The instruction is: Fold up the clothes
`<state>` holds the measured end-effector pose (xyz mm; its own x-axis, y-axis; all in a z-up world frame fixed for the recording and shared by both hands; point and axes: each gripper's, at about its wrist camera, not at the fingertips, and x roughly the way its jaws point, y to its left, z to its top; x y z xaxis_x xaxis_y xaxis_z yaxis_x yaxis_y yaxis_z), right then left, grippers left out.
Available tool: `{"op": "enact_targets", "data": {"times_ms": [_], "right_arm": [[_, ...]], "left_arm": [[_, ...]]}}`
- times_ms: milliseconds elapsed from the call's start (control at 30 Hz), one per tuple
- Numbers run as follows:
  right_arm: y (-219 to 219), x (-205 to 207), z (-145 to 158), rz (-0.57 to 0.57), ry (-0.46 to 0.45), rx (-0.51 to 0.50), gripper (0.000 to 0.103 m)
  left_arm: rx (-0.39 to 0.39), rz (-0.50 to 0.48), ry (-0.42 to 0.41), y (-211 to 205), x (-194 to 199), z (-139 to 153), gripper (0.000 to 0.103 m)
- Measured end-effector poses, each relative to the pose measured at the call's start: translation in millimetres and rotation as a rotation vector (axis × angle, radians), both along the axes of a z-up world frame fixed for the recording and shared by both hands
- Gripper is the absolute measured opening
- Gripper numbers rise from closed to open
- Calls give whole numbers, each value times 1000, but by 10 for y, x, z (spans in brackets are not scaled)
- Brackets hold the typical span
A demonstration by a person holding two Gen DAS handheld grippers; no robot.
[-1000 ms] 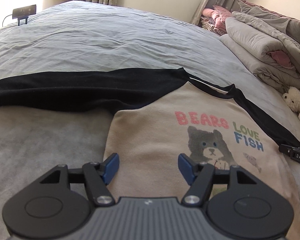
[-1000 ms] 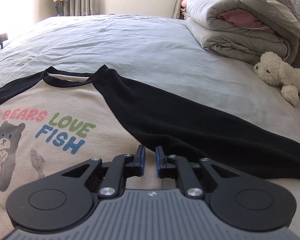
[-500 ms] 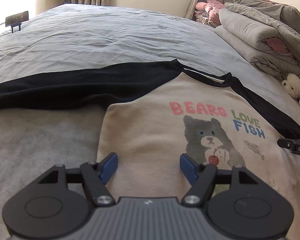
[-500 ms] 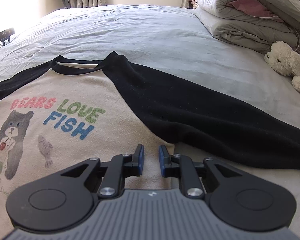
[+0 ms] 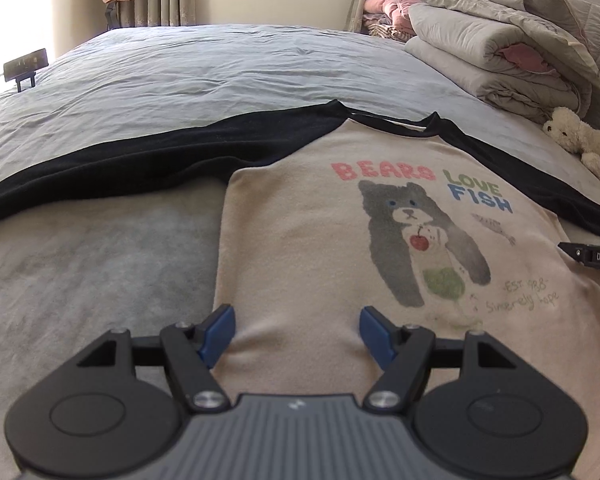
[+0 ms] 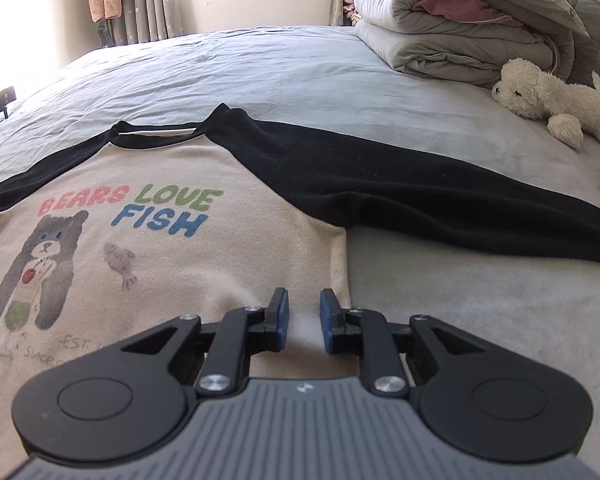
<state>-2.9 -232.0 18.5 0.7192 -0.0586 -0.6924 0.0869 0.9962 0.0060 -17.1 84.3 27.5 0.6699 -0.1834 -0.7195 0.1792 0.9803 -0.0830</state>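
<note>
A beige shirt (image 5: 308, 248) (image 6: 204, 264) with black sleeves and a bear print lies flat, front up, on the grey bed, sleeves spread out to both sides. My left gripper (image 5: 298, 326) hovers open over the shirt's left side edge, nothing between its blue pads. My right gripper (image 6: 303, 314) is over the shirt's right side edge below the armpit; its jaws are opening, a narrow gap between the pads and no cloth pinched. The tip of the right gripper (image 5: 592, 257) shows at the right edge of the left wrist view.
A folded grey duvet (image 5: 496, 52) (image 6: 460, 28) is piled at the bed's far right. A white plush toy (image 6: 552, 100) (image 5: 580, 140) lies beside it. A small dark device (image 5: 24, 65) stands on the bed's far left edge. Curtains and a window are behind.
Both grippers have drawn back toward the shirt's lower part, so more of the print shows. The right gripper's pads have parted slightly.
</note>
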Motion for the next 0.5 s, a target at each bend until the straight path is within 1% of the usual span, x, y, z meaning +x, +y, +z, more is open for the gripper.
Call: {"op": "enact_targets", "data": {"times_ms": [33,67,100,200,333,400,500], "right_arm": [[14,-68,2,-5,0,4,23],[28,-136,4,-10,0,8,23],[39,-205,6,-15,-1,13,23],[32,-440,21,-15,4,58,23],[75,-824,26,-8,36,76,23],[110,-1042,32,4,69,79,23],[157,-1376,37,22,82,81,23]], "left_arm": [[-1,-2,-3,34,-78,5,70],[8,4,5,68,-150,2,74],[14,17,26,112,-217,-15,75],[-10,19,38,248,-438,-25,75],[-14,12,54,337,-716,-20,74],[-4,-6,52,361,-874,-8,72],[9,-44,37,404,-1091,17,68]]}}
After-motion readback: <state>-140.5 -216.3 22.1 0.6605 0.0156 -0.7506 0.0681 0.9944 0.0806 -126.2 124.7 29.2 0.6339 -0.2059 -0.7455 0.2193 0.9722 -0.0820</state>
